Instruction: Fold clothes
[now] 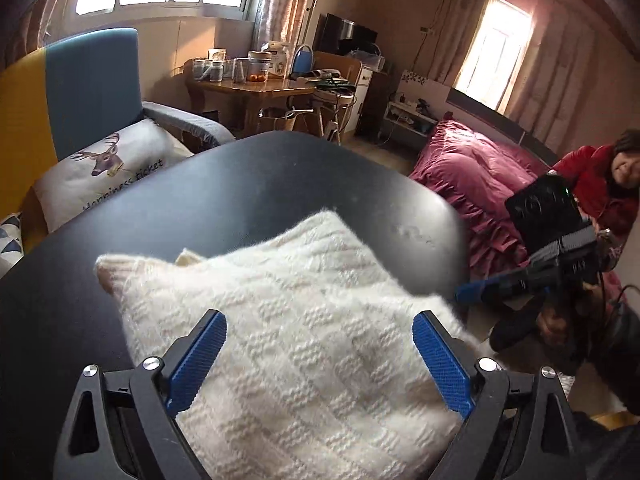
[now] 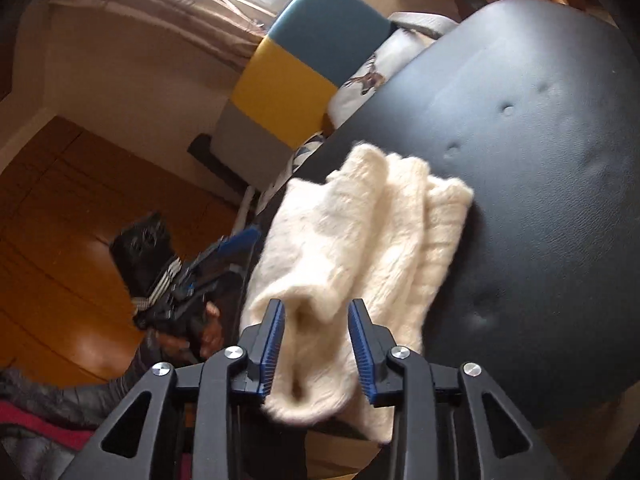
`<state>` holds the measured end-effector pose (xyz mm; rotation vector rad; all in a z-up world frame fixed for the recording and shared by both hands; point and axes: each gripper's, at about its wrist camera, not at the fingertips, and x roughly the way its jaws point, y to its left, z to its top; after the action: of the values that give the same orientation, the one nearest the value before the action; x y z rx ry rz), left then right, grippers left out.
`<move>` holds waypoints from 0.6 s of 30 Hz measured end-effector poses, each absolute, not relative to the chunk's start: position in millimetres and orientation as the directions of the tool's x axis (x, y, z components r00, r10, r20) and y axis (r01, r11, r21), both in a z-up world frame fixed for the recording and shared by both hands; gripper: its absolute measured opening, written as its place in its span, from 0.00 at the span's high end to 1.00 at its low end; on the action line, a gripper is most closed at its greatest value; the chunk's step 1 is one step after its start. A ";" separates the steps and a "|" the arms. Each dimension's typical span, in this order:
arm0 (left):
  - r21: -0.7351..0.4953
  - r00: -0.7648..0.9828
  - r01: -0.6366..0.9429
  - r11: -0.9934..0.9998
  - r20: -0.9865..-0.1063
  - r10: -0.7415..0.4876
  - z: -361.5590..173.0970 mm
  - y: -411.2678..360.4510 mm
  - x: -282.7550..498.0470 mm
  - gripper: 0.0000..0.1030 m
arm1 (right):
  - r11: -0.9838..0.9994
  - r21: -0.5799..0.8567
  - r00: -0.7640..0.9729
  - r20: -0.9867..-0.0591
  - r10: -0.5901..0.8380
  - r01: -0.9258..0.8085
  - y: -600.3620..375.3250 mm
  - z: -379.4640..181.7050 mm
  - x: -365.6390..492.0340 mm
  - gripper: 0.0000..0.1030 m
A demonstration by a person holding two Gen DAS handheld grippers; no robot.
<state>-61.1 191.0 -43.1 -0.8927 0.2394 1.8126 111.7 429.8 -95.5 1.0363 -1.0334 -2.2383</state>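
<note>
The cream knitted sweater point(image 1: 304, 344) lies folded on the black padded table point(image 1: 224, 184), hanging a little over its near edge. The left wrist view shows the left gripper point(image 1: 319, 328) spread wide above the knit's broad flat face, holding nothing, with the right gripper point(image 1: 472, 293) off the table's edge and a person in a red jacket point(image 1: 596, 184) beyond. The right wrist view instead shows the stacked folds point(image 2: 384, 216) edge-on and the right gripper's point(image 2: 316, 314) jaws parted, straddling the overhanging end without pinching it.
</note>
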 end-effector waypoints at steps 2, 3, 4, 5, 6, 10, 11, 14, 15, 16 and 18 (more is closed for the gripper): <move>-0.265 -0.110 -0.881 -0.392 -0.691 0.715 -30.1 212.9 -68.1 0.07 | -0.625 0.768 -0.574 -0.452 -0.682 0.138 406.0 -86.2 109.9 0.42; -0.265 -0.087 -0.888 -0.377 -0.707 0.702 -25.1 227.0 -72.3 0.07 | -0.631 0.760 -0.554 -0.462 -0.692 0.156 395.8 -85.7 106.6 0.39; -0.251 -0.074 -0.896 -0.367 -0.730 0.679 -21.5 243.6 -75.8 0.07 | -0.629 0.758 -0.530 -0.467 -0.708 0.172 387.2 -90.1 100.9 0.36; -0.237 -0.062 -0.903 -0.357 -0.753 0.656 -17.9 260.2 -79.2 0.07 | -0.626 0.757 -0.506 -0.473 -0.721 0.186 378.8 -94.7 95.3 0.35; -0.220 -0.051 -0.911 -0.348 -0.777 0.627 -16.1 277.2 -82.5 0.07 | -0.626 0.757 -0.498 -0.476 -0.725 0.187 374.4 -102.5 90.6 0.35; -0.127 -0.019 -0.944 -0.305 -0.901 0.433 -37.5 346.7 -90.2 0.07 | -0.623 0.767 -0.464 -0.501 -0.730 0.152 365.1 -133.7 76.9 0.35; -0.106 -0.013 -0.950 -0.293 -0.926 0.376 -46.7 360.4 -90.5 0.07 | -0.619 0.769 -0.465 -0.496 -0.734 0.157 364.7 -138.0 76.1 0.35; -0.032 -0.030 -0.962 -0.269 -0.975 0.221 -76.4 385.3 -86.4 0.08 | -0.600 0.782 -0.475 -0.469 -0.745 0.170 367.9 -143.7 75.3 0.35; -0.010 -0.044 -0.964 -0.267 -0.980 0.193 -81.4 387.7 -85.0 0.12 | -0.588 0.792 -0.476 -0.458 -0.751 0.167 369.8 -146.1 75.1 0.35; 0.004 -0.054 -0.963 -0.270 -0.983 0.177 -84.1 388.2 -84.2 0.30 | -0.576 0.801 -0.477 -0.447 -0.757 0.164 371.5 -148.4 75.0 0.35; -0.021 -0.051 -0.950 -0.311 -0.974 0.222 -74.7 376.8 -86.4 0.54 | -0.572 0.798 -0.482 -0.433 -0.762 0.188 371.8 -150.7 76.5 0.35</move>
<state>-86.4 376.8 -74.7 -1.2484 0.8792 1.5479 76.5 371.8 -150.7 1.0866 -0.9291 -2.0854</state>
